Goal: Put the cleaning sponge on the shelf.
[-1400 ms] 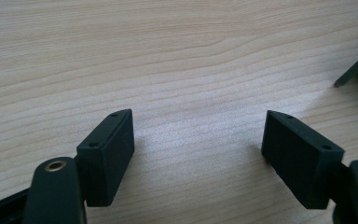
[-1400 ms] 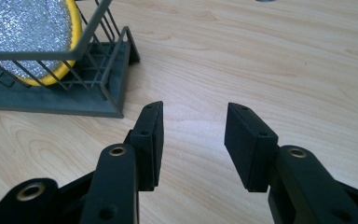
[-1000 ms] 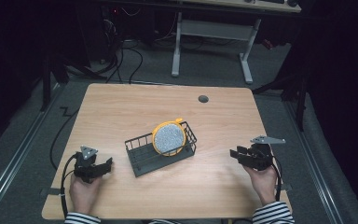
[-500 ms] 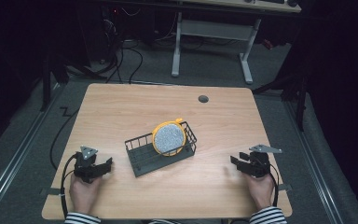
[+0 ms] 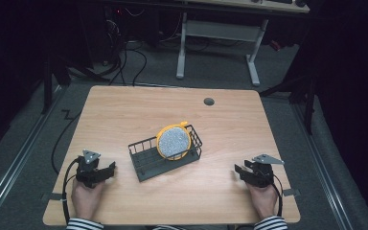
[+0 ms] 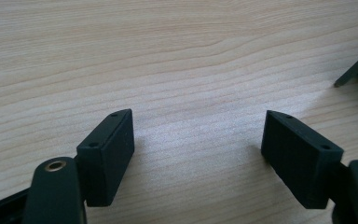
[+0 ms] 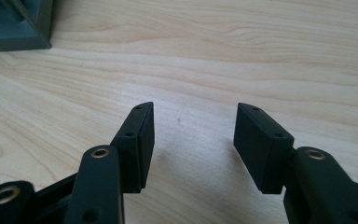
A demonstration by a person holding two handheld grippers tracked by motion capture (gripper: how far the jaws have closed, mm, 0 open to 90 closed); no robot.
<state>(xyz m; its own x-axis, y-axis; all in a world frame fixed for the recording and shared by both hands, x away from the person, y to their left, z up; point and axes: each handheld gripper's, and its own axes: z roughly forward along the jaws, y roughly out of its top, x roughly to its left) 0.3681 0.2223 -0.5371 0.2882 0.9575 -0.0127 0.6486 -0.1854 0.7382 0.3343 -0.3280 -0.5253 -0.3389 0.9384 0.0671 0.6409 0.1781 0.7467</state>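
Basket [image 5: 146, 160], dark wire, sits mid-table [image 5: 124, 110] with a yellow-rimmed grey disc [image 5: 174, 142] leaning upright at its right end. I hold my left gripper [image 5: 106, 168] and right gripper [image 5: 239, 170] apart from it, both gaping, empty; the right's jaws have just been widening.

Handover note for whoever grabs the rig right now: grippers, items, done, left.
Left gripper: open, nothing between its jaws, low over the table at the front left.
Right gripper: open, nothing between its jaws, which have just been opening; low over the table at the front right.
Wire basket: mid-table, between the two grippers, apart from both.
Round yellow-rimmed disc: stands on edge in the basket's right end, leaning on its wall.
Done: disc sits in the basket; nothing is gripped.
Left: likely nothing beyond a check, but I cannot tell whether another step follows.
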